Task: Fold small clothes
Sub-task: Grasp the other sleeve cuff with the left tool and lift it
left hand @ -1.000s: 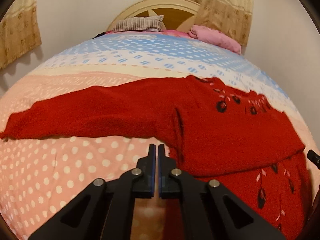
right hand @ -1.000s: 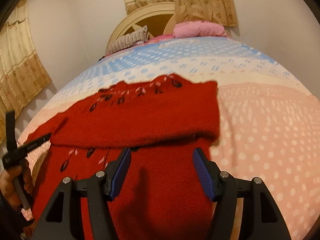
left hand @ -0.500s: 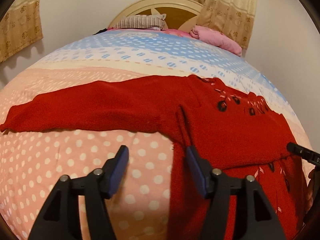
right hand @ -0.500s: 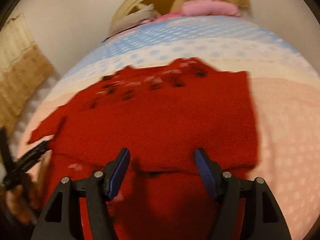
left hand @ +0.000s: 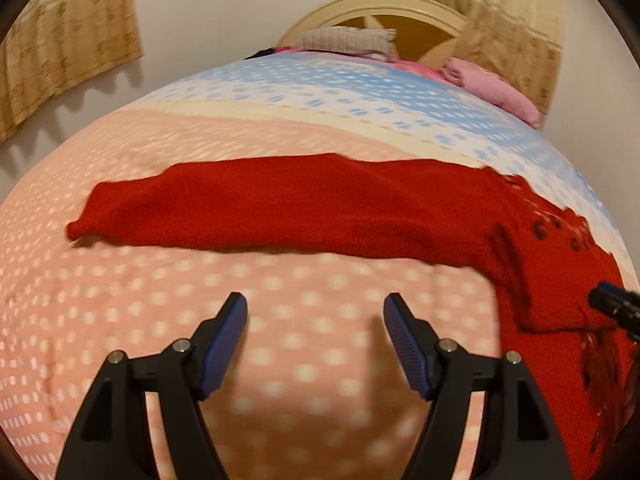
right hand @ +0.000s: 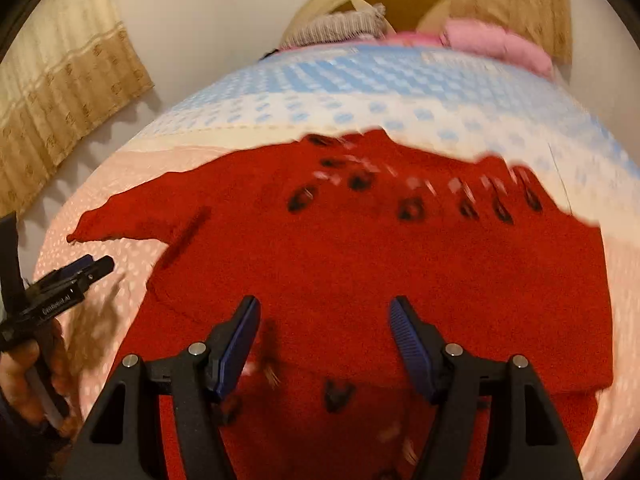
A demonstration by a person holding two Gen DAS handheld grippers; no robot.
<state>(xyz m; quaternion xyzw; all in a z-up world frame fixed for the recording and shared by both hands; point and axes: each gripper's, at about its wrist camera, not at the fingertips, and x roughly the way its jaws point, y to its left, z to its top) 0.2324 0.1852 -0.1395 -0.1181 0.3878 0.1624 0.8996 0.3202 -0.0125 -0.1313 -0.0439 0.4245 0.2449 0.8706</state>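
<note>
A red knitted sweater point(right hand: 360, 256) with dark and white pattern marks lies on the bed, one side folded across its body. Its other sleeve point(left hand: 280, 208) stretches out flat to the left. My left gripper point(left hand: 316, 312) is open and empty, above the pink dotted sheet just in front of that sleeve. My right gripper point(right hand: 325, 312) is open and empty, hovering over the sweater's folded body. The left gripper also shows at the left edge of the right wrist view point(right hand: 86, 266), and the right gripper's tip at the right edge of the left wrist view point(left hand: 614, 304).
The bed point(left hand: 280, 380) has a pink, cream and blue dotted sheet. A striped pillow point(left hand: 344, 40) and a pink bundle point(left hand: 492, 84) lie by the headboard point(left hand: 384, 8). Curtains point(left hand: 60, 40) hang on the walls either side.
My left gripper opened and moved left, from the sweater's body to in front of the outstretched sleeve. My right gripper, open throughout, moved forward over the folded sweater.
</note>
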